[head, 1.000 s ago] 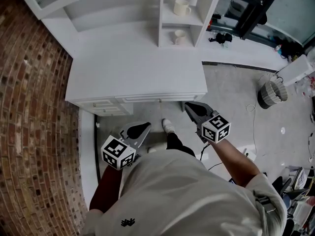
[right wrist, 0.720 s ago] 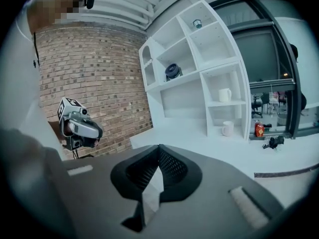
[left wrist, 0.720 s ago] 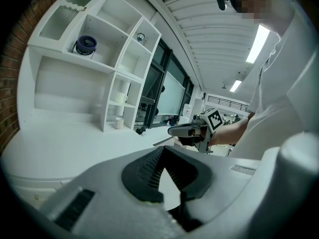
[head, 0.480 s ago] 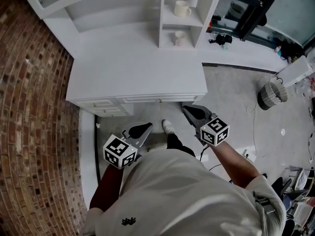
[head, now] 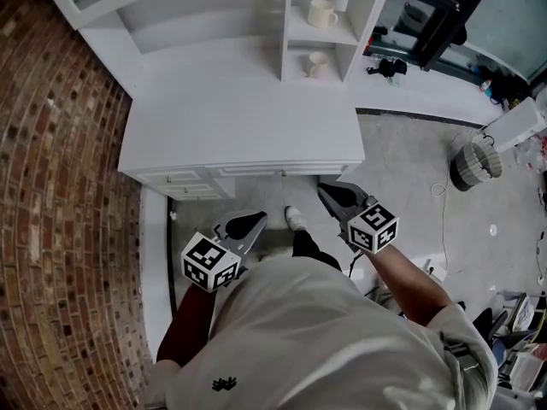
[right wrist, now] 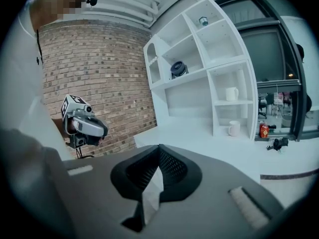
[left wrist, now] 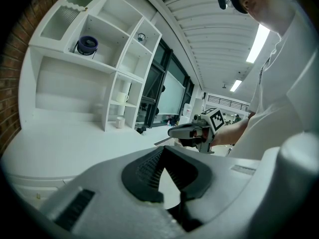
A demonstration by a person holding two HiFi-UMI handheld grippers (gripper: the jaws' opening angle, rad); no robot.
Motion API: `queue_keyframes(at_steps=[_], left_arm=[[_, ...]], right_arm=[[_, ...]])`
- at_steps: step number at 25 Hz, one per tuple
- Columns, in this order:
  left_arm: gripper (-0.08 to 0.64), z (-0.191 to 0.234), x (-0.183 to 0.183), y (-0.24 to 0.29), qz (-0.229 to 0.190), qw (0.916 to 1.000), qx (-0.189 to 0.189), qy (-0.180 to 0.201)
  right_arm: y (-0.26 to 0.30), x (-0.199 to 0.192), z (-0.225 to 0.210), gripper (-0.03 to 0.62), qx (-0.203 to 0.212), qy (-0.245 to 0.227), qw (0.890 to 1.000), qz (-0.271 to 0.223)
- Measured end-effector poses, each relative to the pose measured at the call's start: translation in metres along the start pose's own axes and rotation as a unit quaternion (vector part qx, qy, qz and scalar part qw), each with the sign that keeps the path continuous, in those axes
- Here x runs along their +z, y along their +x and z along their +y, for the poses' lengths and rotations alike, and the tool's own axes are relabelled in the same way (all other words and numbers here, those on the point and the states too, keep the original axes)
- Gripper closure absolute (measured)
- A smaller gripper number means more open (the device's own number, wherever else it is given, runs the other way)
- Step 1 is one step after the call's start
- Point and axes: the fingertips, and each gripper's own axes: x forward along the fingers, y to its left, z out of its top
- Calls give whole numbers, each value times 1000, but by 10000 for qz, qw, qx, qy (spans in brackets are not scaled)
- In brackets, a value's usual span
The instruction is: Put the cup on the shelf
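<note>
Two white cups stand in the right column of the white shelf unit [head: 286, 24]: one on the upper shelf [head: 321, 12], one in the compartment below [head: 317, 62]. They also show in the left gripper view [left wrist: 122, 97] [left wrist: 119, 122] and the right gripper view [right wrist: 232, 93] [right wrist: 234, 128]. Both grippers hang in front of the white desk [head: 239, 126], below its front edge and far from the cups. My left gripper [head: 249, 223] [left wrist: 163, 151] is shut, with nothing in it. My right gripper [head: 327, 192] [right wrist: 159, 148] is shut and holds nothing either.
A brick wall [head: 60, 186] runs along the left. A dark round object [left wrist: 88, 45] sits on a higher shelf. A red can [right wrist: 263, 130] and dark clutter [head: 389, 65] lie on the counter right of the shelves. A basket [head: 475, 161] stands on the floor.
The right gripper has drifted a little back from the desk edge. The left gripper has kept still. Both stay shut.
</note>
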Motion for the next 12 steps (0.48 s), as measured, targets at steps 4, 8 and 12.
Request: queue_keyframes(at_steps=[4,8,12], left_arm=[[554,2,-3,-6,-8,10000,33,-16],[554,4,-9,-14,-19,10000,76,-52],[554,7,-14,-19,-31,9999,130,-57]], right_arm=[[4,-1,5,583,32,-61,10000,33],[8,-1,12,584,64,-81,9999,52],[14,1,21,583,132,-122,9998,46]])
